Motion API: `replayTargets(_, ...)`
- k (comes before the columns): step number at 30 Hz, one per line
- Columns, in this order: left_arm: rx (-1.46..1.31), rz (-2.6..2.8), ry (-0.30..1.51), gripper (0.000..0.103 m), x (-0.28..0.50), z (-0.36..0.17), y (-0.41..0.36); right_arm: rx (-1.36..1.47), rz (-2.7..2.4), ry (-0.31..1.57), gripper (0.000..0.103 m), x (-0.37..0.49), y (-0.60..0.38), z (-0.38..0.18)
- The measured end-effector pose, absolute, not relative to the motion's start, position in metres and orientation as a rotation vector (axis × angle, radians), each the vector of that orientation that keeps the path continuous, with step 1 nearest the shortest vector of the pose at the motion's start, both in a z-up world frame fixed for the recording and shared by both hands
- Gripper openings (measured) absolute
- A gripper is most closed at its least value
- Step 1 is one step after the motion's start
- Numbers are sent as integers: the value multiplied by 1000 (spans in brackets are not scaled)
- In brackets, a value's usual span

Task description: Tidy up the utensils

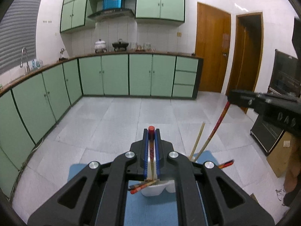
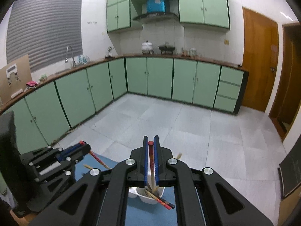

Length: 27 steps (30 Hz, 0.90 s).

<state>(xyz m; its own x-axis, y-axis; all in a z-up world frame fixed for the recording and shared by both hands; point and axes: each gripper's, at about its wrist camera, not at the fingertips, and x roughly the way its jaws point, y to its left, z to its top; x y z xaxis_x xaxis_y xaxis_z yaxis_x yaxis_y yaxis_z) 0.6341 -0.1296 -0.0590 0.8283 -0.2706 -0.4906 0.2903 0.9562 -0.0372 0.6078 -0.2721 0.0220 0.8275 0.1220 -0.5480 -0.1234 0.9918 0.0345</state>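
My left gripper [image 1: 151, 131] is shut on a red-topped chopstick [image 1: 151, 150] held upright, its lower end in a white utensil holder [image 1: 156, 189] on a blue mat [image 1: 150, 211]. My right gripper [image 2: 150, 140] is shut on another red-topped chopstick [image 2: 151, 160] that stands in the same holder [image 2: 148, 197]. In the left wrist view the right gripper [image 1: 230, 96] shows at the right, with its chopstick [image 1: 216, 126] slanting down into the holder. In the right wrist view the left gripper [image 2: 82, 145] shows at the left. More chopsticks [image 1: 141, 186] lean out of the holder.
A plain bamboo chopstick [image 1: 197, 141] also leans in the holder. Green floor cabinets [image 1: 116, 75] run along the far wall, with grey tile floor [image 1: 122, 124] between. A black unit [image 1: 267, 137] and cardboard box [image 1: 282, 154] stand at the right.
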Motion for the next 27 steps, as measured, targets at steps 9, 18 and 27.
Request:
replayTargets(9,44,-278,541,30,627,-57,-109,21,124,565,13,584,-287,16)
replayTargets(18,38,-259,470,65,567,-13,-84,40,129,467,28,502,-292,50)
replayTargets(27,36,-200,412,90,427,-11,-43,86,79,370,72,349,-279,39)
